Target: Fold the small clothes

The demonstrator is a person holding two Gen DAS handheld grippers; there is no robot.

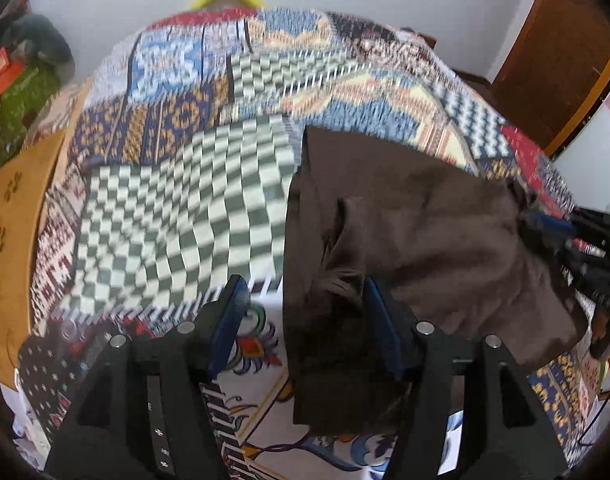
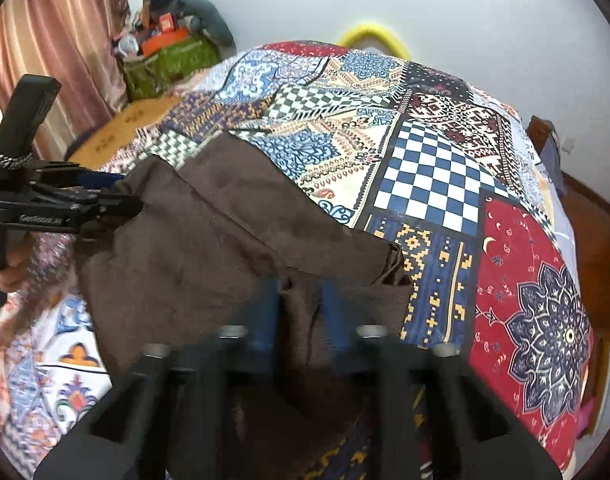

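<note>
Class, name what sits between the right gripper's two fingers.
In the right wrist view, a fold of the brown garment sits between the right gripper's fingers.

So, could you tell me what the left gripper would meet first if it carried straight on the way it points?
Most likely the brown cloth: its edge already lies between the open left gripper fingers, with the bedspread just beneath, though depth is unclear.

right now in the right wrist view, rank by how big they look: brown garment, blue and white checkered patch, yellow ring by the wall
1. brown garment, though it lies nearest the camera
2. blue and white checkered patch
3. yellow ring, farthest off and partly hidden
</note>
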